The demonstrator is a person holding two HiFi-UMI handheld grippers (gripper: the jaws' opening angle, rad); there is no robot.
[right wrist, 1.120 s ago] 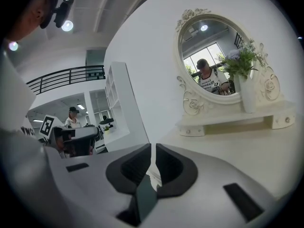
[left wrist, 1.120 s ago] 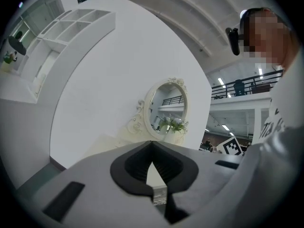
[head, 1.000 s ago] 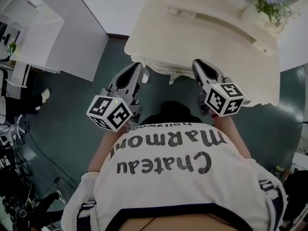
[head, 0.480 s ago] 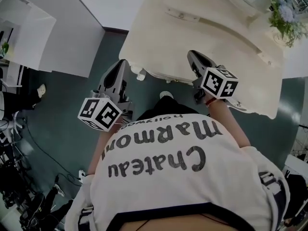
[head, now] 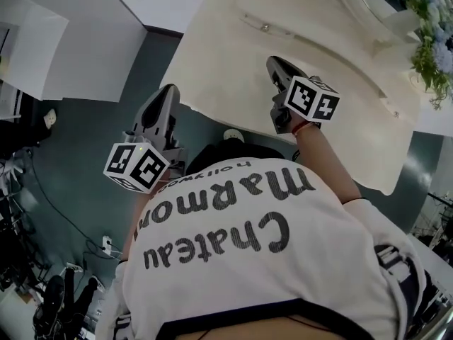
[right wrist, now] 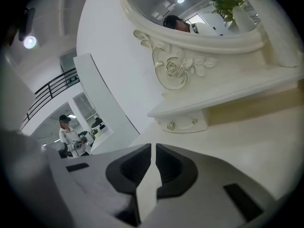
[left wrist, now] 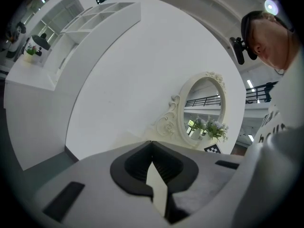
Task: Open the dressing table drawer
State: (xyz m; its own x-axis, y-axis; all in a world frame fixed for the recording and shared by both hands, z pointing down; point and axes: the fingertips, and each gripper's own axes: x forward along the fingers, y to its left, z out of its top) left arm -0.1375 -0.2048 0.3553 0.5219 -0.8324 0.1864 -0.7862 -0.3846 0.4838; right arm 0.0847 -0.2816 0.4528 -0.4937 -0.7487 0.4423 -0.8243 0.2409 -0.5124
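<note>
The cream dressing table (head: 226,62) fills the upper middle of the head view. Its front drawer is hidden under the tabletop edge. A small drawer (right wrist: 183,122) with two knobs sits under the raised shelf below the oval mirror (right wrist: 190,8). My right gripper (head: 272,62) hangs over the tabletop, shut and holding nothing, pointing at that shelf (head: 311,27). In its own view the right gripper (right wrist: 153,148) shows its jaws together. My left gripper (head: 168,91) is off the table's left front corner, above the floor. The left gripper (left wrist: 152,144) is shut and holds nothing, facing the wall and mirror (left wrist: 204,108).
A vase of flowers (head: 432,41) stands at the table's far right. A white partition (head: 85,48) rises on the left, with cables (head: 28,211) on the teal floor (head: 92,140). A person (right wrist: 71,137) stands far off in the right gripper view.
Both grippers have moved forward toward the table. The right one now sits over the tabletop. The front drawer's knob has slipped out of sight under the edge.
</note>
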